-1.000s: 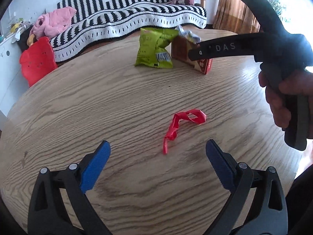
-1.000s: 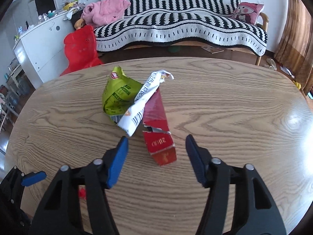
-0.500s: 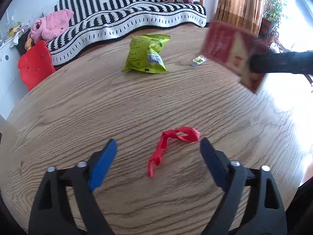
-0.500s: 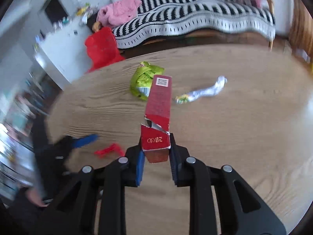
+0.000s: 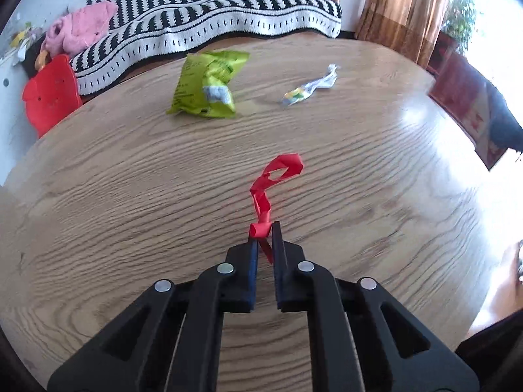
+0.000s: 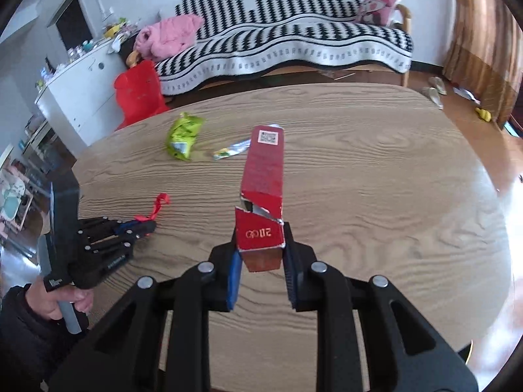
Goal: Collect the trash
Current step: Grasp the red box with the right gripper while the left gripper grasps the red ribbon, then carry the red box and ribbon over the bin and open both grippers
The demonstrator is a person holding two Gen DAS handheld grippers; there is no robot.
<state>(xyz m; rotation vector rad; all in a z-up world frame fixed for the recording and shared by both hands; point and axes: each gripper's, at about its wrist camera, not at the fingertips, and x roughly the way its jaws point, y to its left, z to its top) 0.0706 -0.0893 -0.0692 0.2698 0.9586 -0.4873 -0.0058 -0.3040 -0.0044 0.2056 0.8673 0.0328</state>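
Gripping red twisted wrapper at its near end, left gripper clenched; right gripper clamped on red carton above wooden table

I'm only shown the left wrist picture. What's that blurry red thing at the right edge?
Observer: A red carton, held up by its torn near end. The right gripper has its jaws shut on it.
Operator: Anything printed on it?
Observer: Yes. There is a QR code on the far end face and gold characters near the jaws.
Operator: And who carries the tool I look along?
Observer: A hand in a dark sleeve grips the handle of the left gripper. That is the one shut on your red strip.
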